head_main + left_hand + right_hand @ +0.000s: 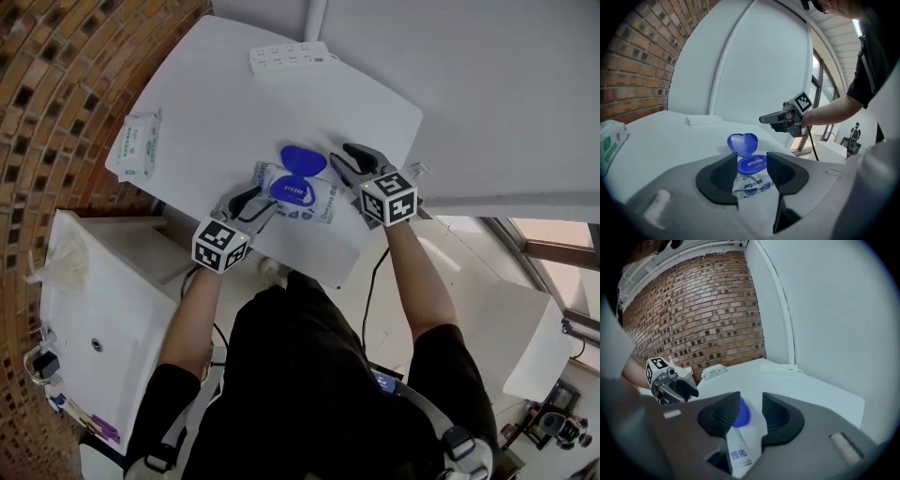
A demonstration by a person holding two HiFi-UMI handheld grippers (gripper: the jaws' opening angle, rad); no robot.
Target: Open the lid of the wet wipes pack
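— Blue lid (303, 159) is already up, hinged back off the pack (323, 204). The pack lies flat on the table (234, 103), between the two grippers and lower than both. What could spoil it from here?

— Nothing has hold of anything. The left gripper (251, 204) hangs over the pack's end on its own side, jaws partly apart and empty. The right gripper (342, 157) hovers just beside the lid, jaws about half apart and also empty. With nothing bracing it, a springy hinge could let the lid flop shut.

— And the grippers themselves?

— The right one looks the nearer danger. Its tips are close to the raised lid, so a careless sweep inward would likely knock it down or shove the light pack sideways.

— Could the pack travel far?

— Possibly. It sits near the table's edge on the person's side, just beneath the left gripper. A downward brush from that gripper could drag it over, since no jaw pins it.
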